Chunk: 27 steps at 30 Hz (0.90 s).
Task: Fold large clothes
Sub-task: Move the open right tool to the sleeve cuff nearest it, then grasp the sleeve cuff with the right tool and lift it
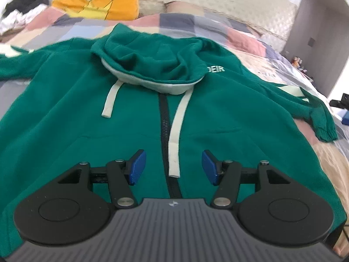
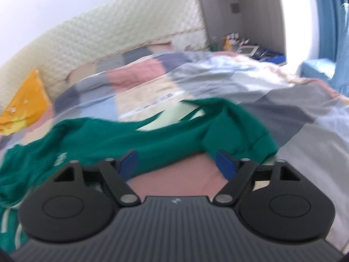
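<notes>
Lying under left claw [image 1: 173,167]: hoodie [image 1: 65,118]

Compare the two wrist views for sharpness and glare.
Left wrist view: mostly sharp, the green hoodie and its zipper crisp, fisheye bending the edges. Right wrist view: motion-blurred, the hoodie sleeve smeared, with blown-out window glare at upper right.

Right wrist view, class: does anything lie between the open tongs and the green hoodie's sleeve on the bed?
Nothing visible does. The right tongs stand open with only bare pink quilt between them, and the green hoodie's sleeve lies just beyond the fingertips, uncovered. The picture is blurred, so small things could be missed.
</notes>
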### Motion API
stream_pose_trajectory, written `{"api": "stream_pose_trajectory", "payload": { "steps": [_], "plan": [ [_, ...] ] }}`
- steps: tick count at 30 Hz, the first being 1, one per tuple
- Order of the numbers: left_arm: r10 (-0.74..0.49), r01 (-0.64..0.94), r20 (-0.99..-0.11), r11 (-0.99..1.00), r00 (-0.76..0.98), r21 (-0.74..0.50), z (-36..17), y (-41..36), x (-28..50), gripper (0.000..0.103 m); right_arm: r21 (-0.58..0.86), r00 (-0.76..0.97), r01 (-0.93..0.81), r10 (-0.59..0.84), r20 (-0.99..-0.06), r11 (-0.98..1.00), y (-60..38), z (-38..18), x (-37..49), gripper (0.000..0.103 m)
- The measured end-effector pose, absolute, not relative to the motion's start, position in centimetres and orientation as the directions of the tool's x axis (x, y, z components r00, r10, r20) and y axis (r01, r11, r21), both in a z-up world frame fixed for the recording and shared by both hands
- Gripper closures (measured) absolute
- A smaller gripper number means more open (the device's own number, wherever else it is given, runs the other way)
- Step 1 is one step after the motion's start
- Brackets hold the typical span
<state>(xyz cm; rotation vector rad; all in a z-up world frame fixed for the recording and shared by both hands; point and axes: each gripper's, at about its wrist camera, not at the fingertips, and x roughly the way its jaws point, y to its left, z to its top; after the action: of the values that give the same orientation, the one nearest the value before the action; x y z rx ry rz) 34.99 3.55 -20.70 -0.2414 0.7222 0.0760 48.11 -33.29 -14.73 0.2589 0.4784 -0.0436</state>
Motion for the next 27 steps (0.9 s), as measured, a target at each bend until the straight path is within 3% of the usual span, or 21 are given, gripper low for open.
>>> {"api": "stream_pose_trajectory", "payload": {
  "steps": [1,4,18,22,27],
  "plan": [
    [-0.015,-0.159,-0.665,0.967,0.747,-0.2,-20.8,3.7,35.2,0.04,0.25,0.892,0.096,0.028,-0.452,0.964,-34.0,-15.0,48.6,0.019],
    [0.002,-0.183,-0.668,0.962,0.744,-0.201,-21.0,4.1,35.9,0.04,0.266,0.886,0.107,0.03,-0.462,0.958,-36.4,-16.2,50.7,0.0],
    [0.01,-0.226,-0.694,0.949,0.72,-0.221,-22.4,4.9,38.1,0.04,0.375,0.849,0.223,0.01,-0.528,0.9,-46.2,-22.0,58.6,0.0],
    [0.008,-0.227,-0.698,0.948,0.716,-0.222,-22.5,4.9,38.6,0.04,0.462,0.874,0.266,-0.009,-0.487,0.846,-48.9,-23.0,58.0,0.0],
    [0.003,-0.224,-0.699,0.949,0.715,-0.224,-22.6,4.7,38.5,0.04,0.529,0.86,0.21,0.102,-0.5,0.822,-50.3,-23.7,58.1,0.001]
  ]
}}
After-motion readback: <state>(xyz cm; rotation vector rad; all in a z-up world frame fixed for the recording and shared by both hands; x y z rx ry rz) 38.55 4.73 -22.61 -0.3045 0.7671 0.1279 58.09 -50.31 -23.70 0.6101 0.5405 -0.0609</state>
